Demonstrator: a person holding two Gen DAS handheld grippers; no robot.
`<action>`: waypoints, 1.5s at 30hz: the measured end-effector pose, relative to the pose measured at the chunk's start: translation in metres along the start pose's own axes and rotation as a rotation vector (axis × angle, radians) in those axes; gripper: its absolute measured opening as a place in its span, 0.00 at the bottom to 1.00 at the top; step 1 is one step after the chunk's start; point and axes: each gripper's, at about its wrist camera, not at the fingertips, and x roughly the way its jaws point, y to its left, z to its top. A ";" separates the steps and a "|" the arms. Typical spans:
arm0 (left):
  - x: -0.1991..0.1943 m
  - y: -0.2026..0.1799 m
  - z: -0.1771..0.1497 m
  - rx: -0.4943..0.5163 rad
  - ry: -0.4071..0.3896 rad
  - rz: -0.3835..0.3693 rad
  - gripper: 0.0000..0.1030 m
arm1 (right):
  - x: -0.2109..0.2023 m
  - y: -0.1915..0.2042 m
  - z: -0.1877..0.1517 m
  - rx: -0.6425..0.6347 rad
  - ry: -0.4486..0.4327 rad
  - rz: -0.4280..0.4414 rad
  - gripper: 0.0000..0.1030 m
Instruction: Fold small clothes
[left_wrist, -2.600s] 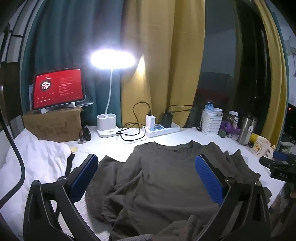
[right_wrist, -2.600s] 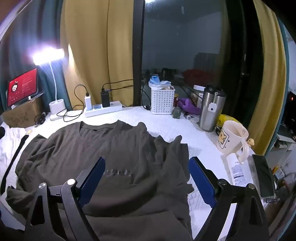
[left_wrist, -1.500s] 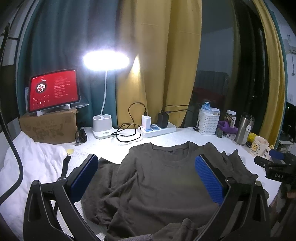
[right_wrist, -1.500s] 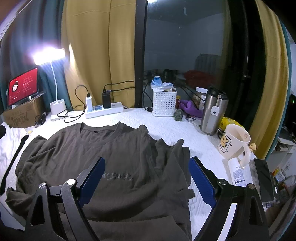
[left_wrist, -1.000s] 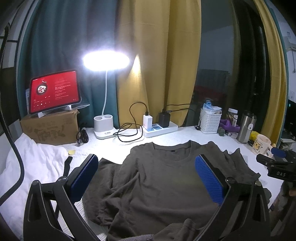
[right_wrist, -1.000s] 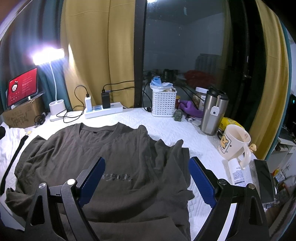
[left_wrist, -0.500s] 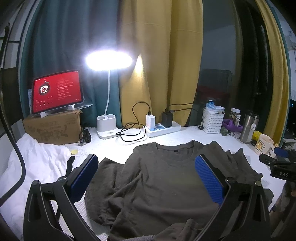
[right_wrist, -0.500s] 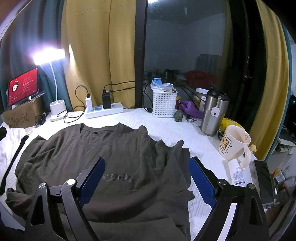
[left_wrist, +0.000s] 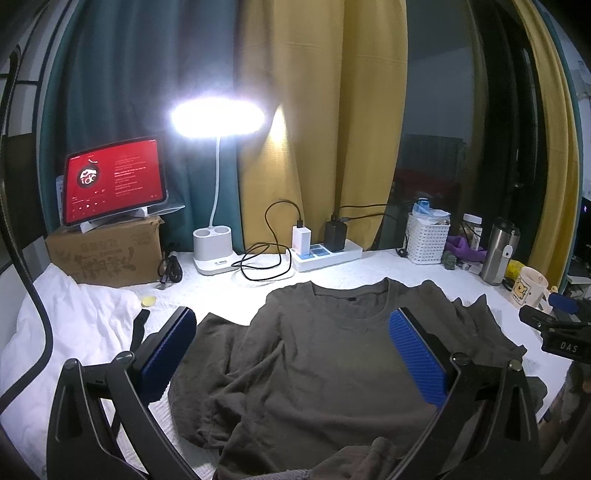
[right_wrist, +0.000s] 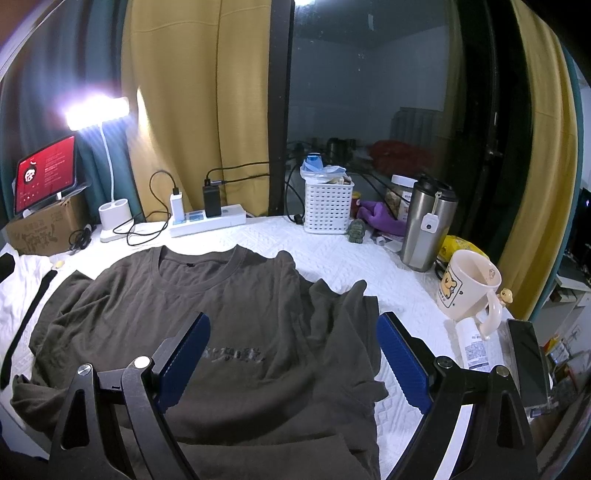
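A dark grey-brown T-shirt (left_wrist: 325, 354) lies front up on the white table cover (left_wrist: 236, 284), collar toward the far side, sleeves and hem rumpled. It also shows in the right wrist view (right_wrist: 229, 317), with faint print on its chest. My left gripper (left_wrist: 291, 343) is open and empty, held above the shirt's near part. My right gripper (right_wrist: 291, 350) is open and empty, above the shirt's right half. The right gripper's body (left_wrist: 554, 332) shows at the right edge of the left wrist view.
Along the back stand a cardboard box (left_wrist: 107, 254) with a red-screen tablet (left_wrist: 114, 181), a lit desk lamp (left_wrist: 216, 118), a power strip (left_wrist: 325, 253) with cables and a white basket (right_wrist: 327, 203). At right are a steel tumbler (right_wrist: 424, 225), a mug (right_wrist: 469, 288), a tube and a phone (right_wrist: 528, 358). White cloth (left_wrist: 70, 317) lies at left.
Both grippers stay open and hover over the shirt. The left view has shifted slightly, dropping a little lower. The shirt has not moved.
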 end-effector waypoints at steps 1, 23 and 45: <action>0.000 0.000 0.000 0.000 0.000 0.000 0.99 | 0.003 -0.001 0.001 -0.001 0.001 0.002 0.90; 0.032 -0.017 0.010 0.002 0.045 -0.013 1.00 | 0.027 -0.023 0.007 0.030 0.028 -0.015 0.90; 0.119 -0.038 0.003 0.011 0.227 0.063 0.99 | 0.187 -0.130 -0.002 0.094 0.307 0.044 0.73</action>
